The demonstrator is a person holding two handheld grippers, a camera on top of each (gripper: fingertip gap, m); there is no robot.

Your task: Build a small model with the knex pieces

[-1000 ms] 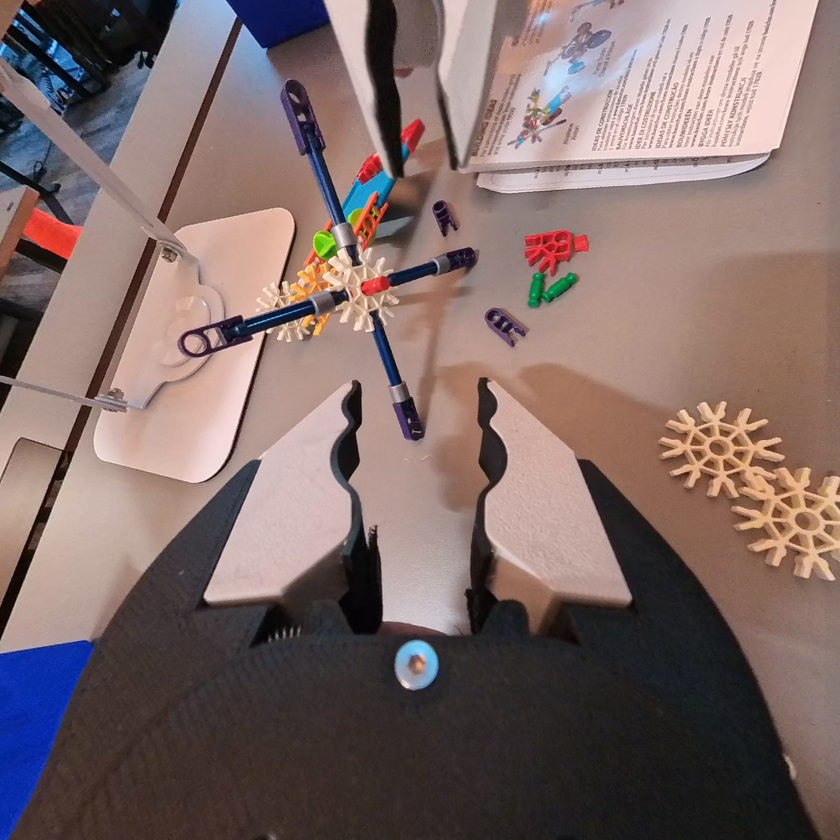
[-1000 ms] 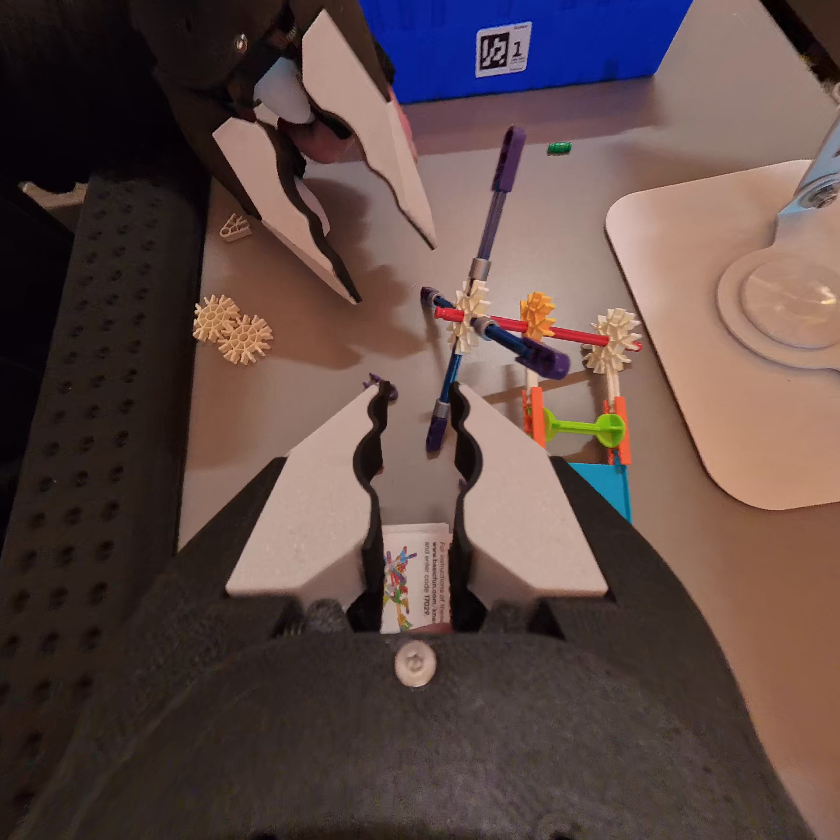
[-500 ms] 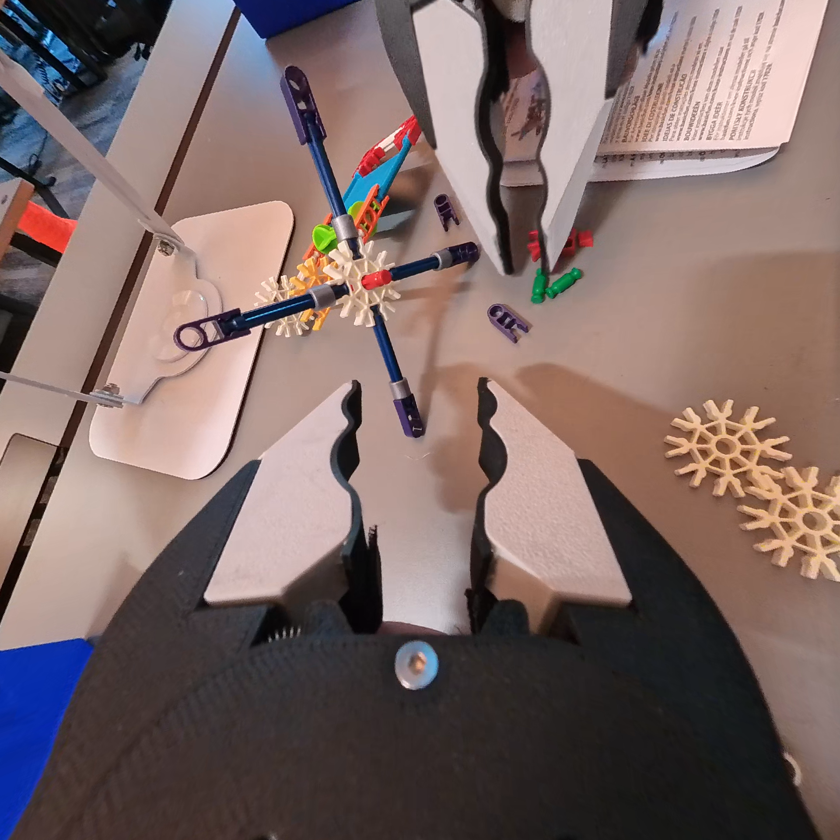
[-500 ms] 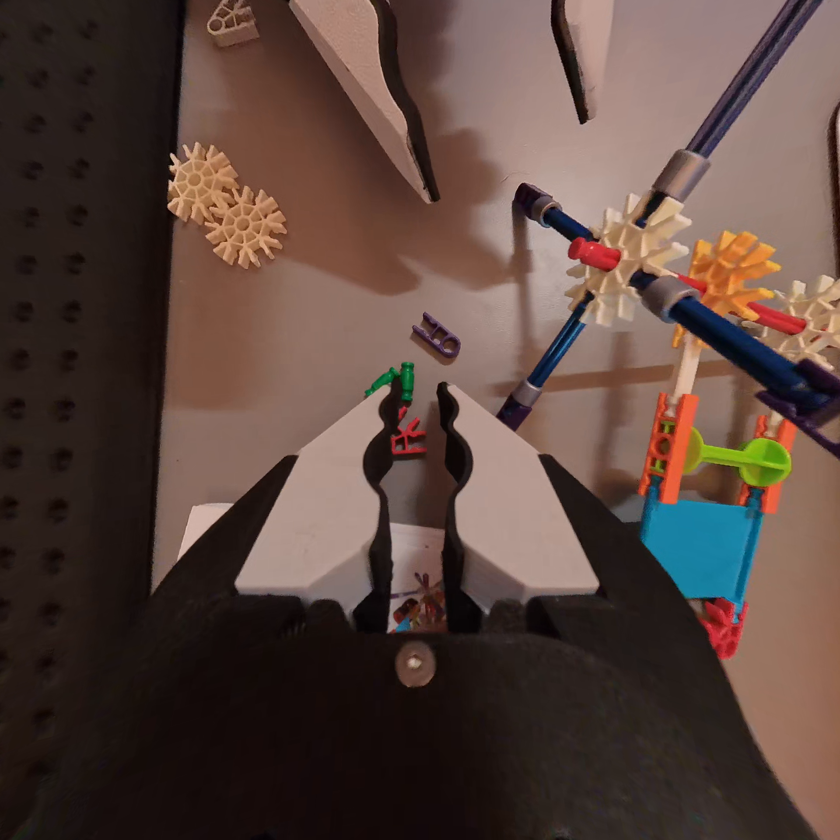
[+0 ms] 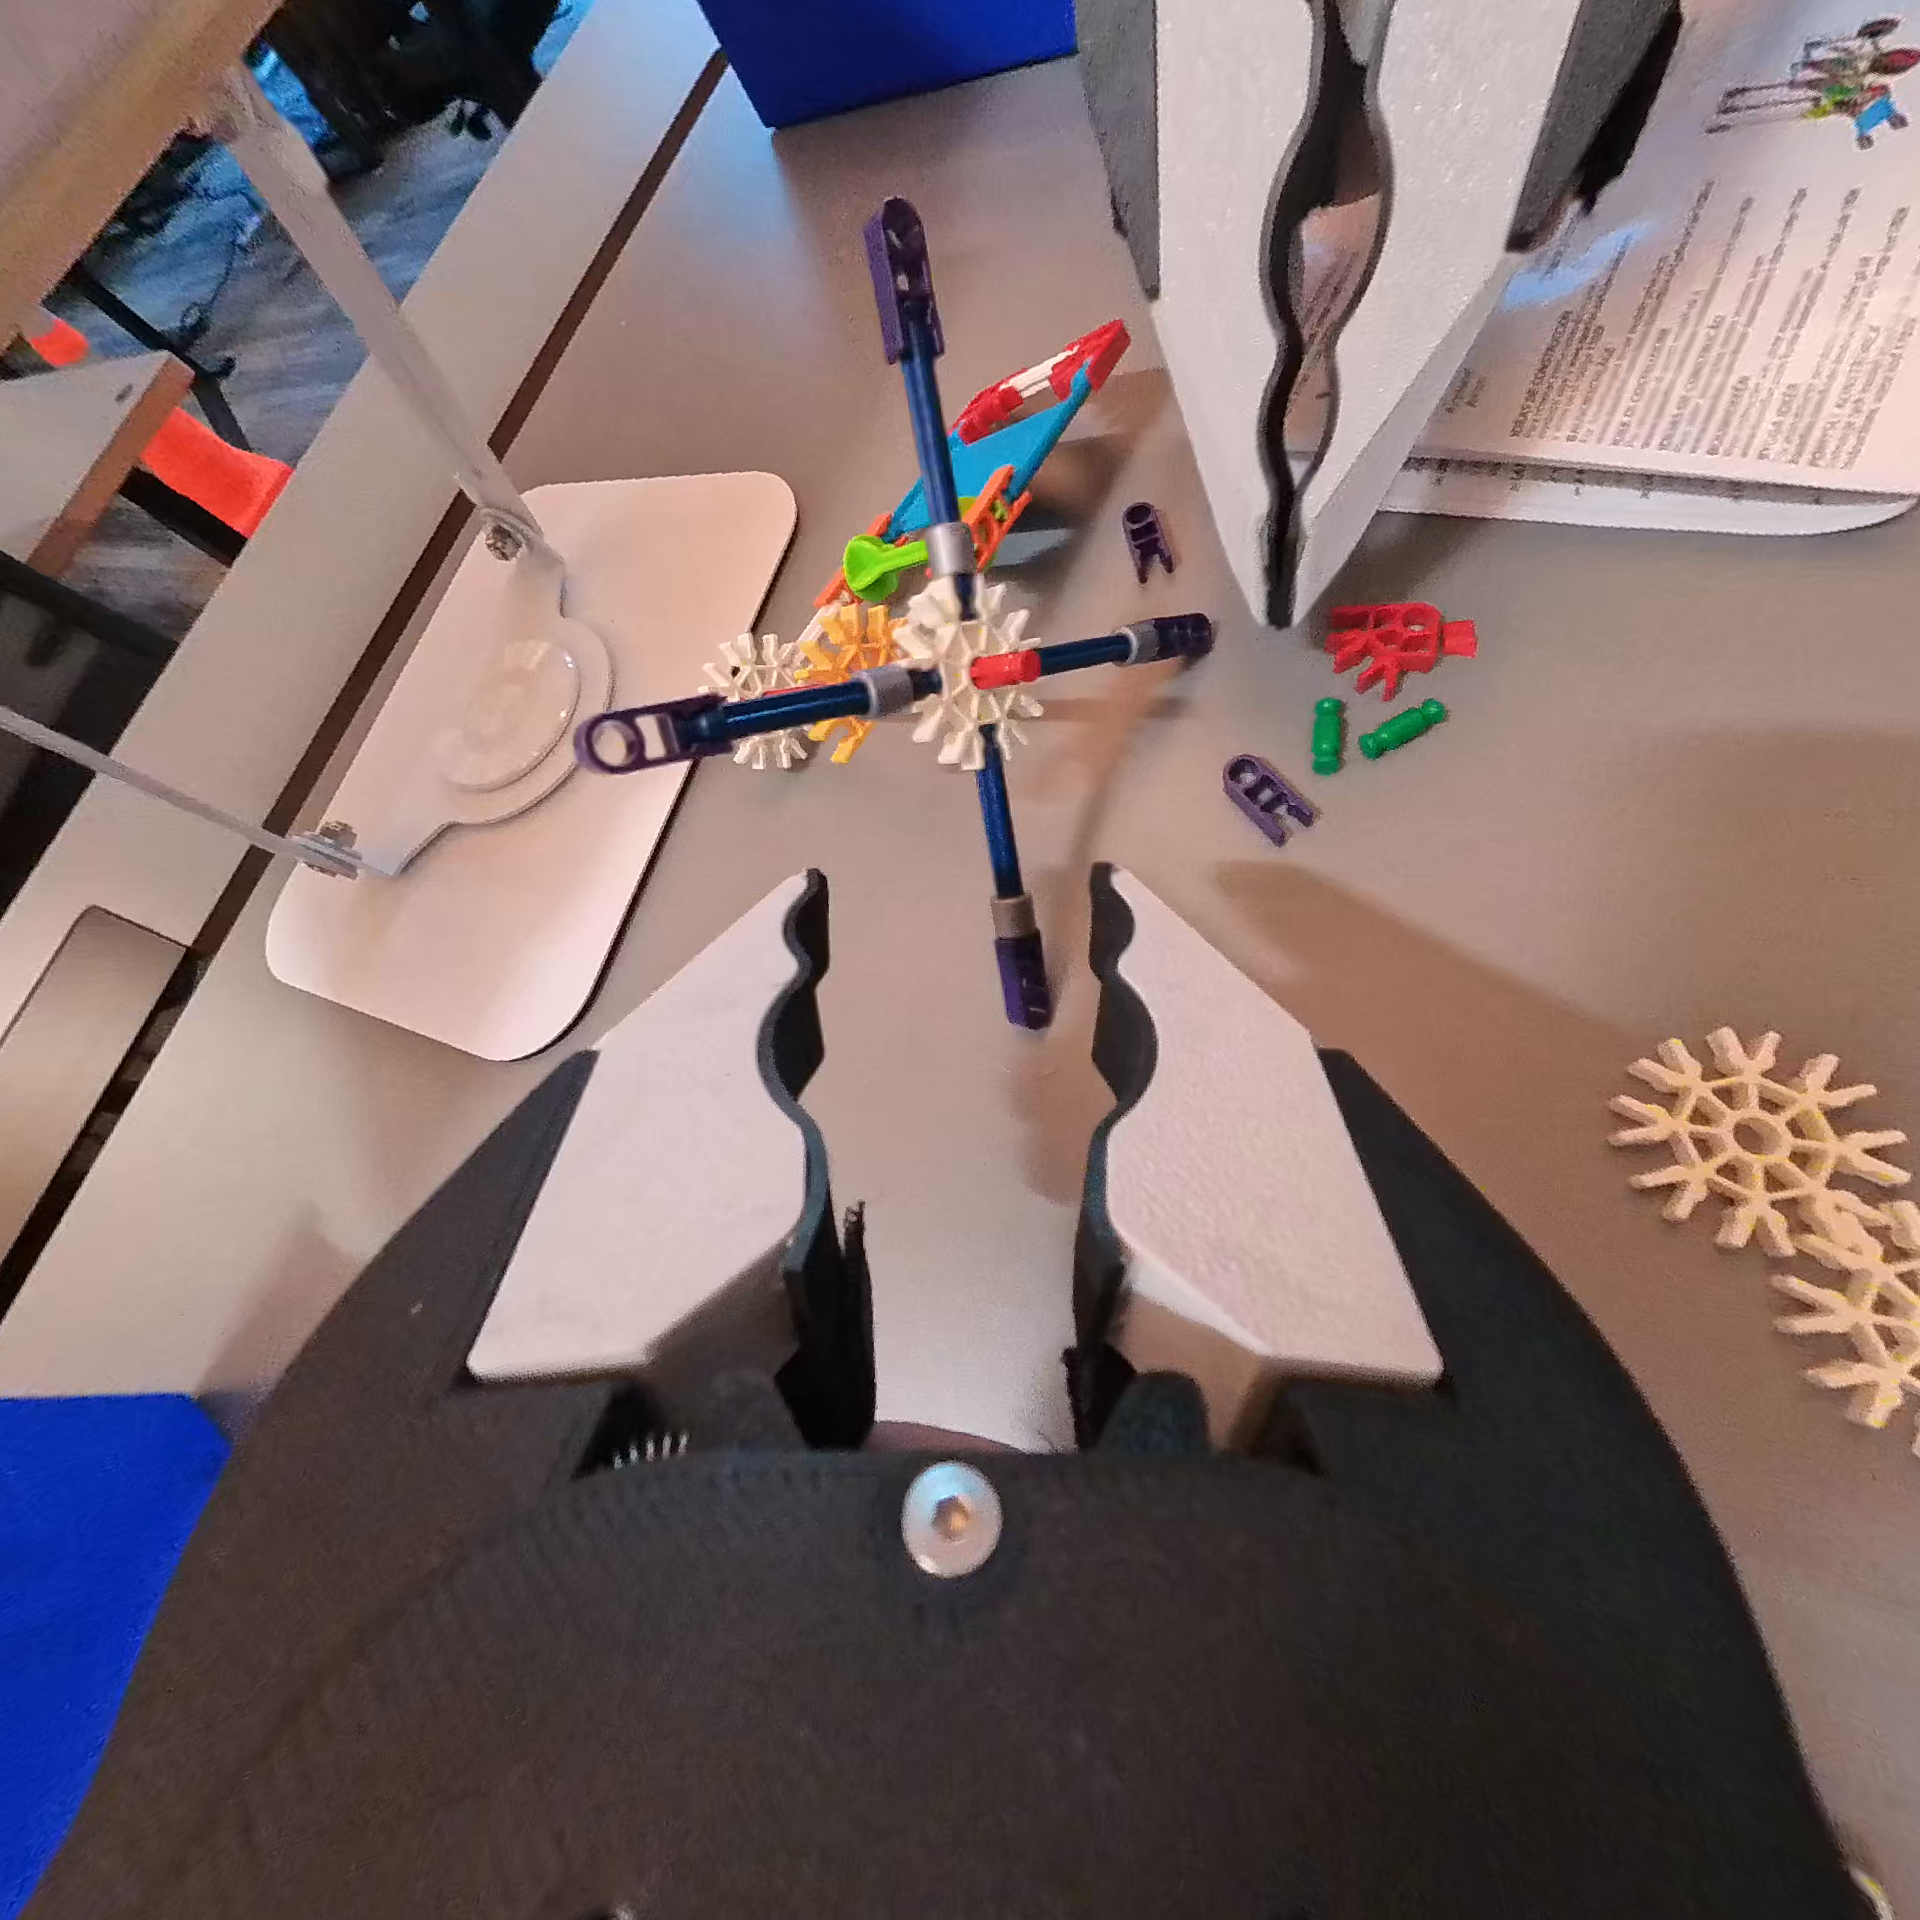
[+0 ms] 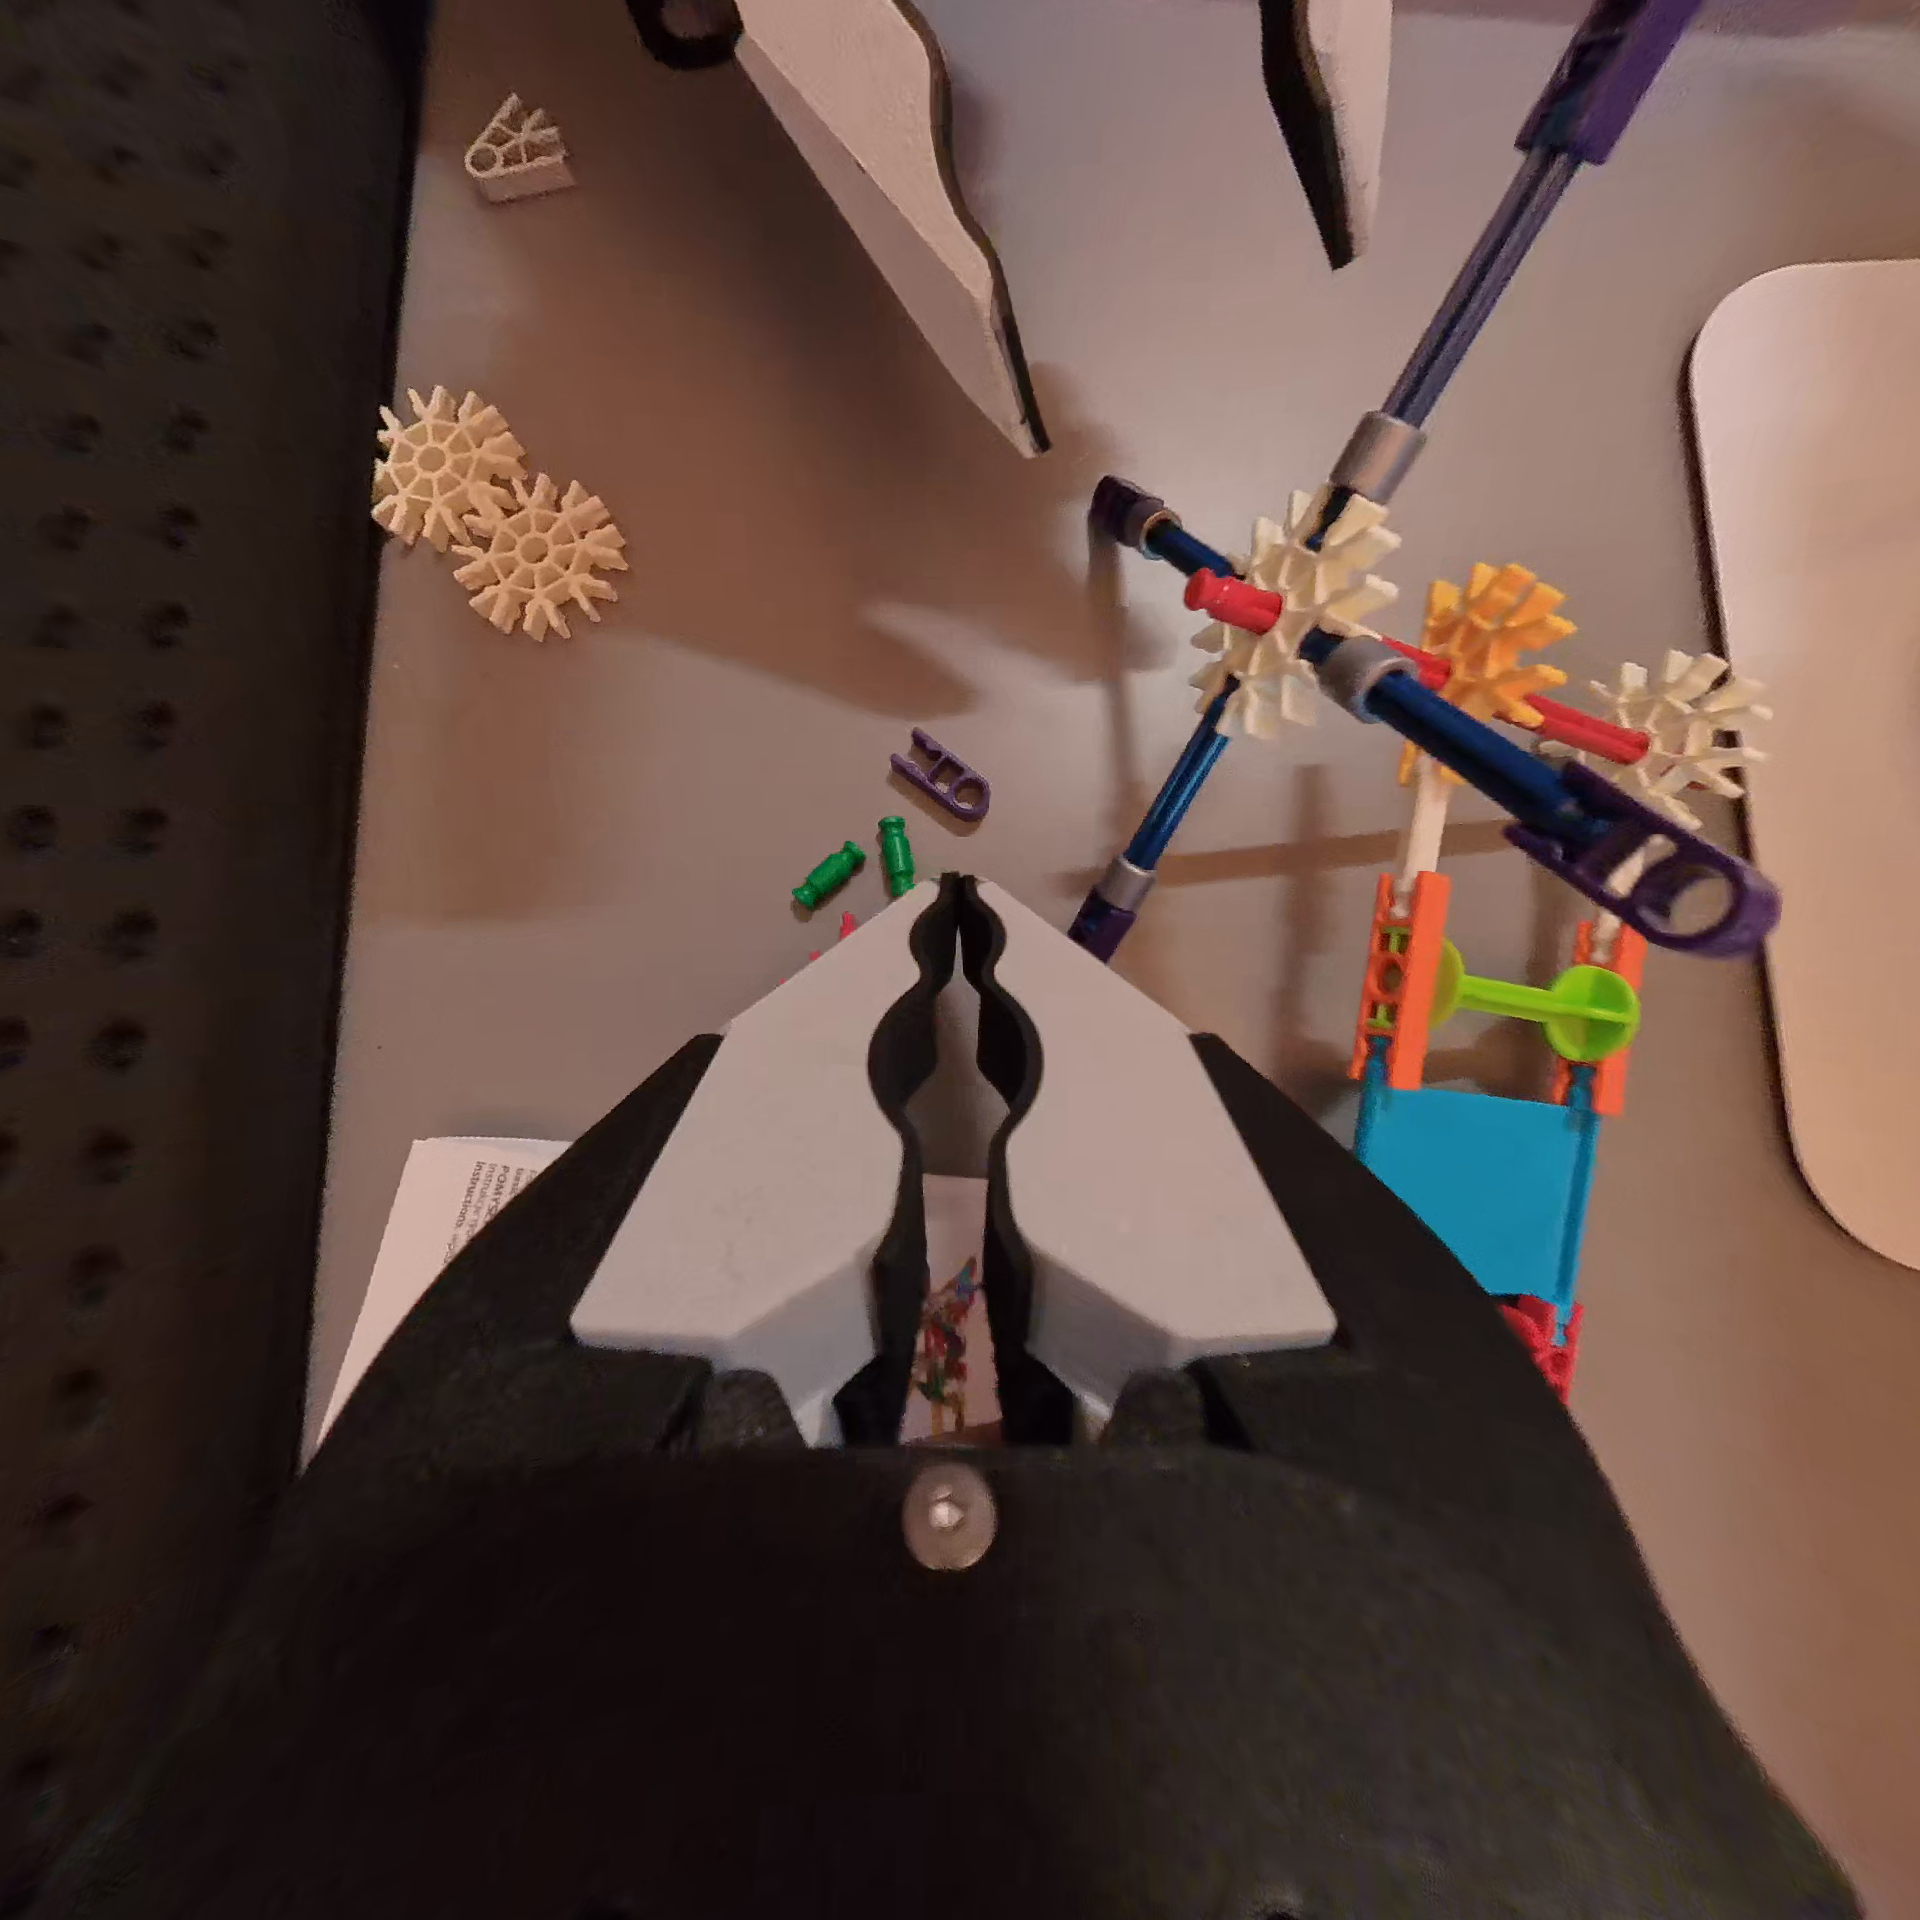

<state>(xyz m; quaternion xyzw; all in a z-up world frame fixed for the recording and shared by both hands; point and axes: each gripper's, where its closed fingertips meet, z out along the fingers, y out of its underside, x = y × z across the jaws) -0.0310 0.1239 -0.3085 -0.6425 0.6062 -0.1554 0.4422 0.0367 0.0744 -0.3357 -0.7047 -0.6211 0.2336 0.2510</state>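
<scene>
Just beside the closed tips of the right gripper (image 6: 958, 883), a small red plastic connector (image 5: 1394, 644) and two green plastic pegs (image 6: 860, 860) are seen on the grey table (image 6: 727, 665). Nothing is seen between its tips. The left gripper (image 5: 958, 883) is held open, empty, with a blue rod's purple end (image 5: 1023, 977) of the windmill-like toy (image 5: 961, 665) between its tips.

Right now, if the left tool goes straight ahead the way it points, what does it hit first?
Most likely the purple rod end of the model, just beyond the open left tool and toward its right side. Depth is unclear; that end may sit lower, near the table.
</scene>
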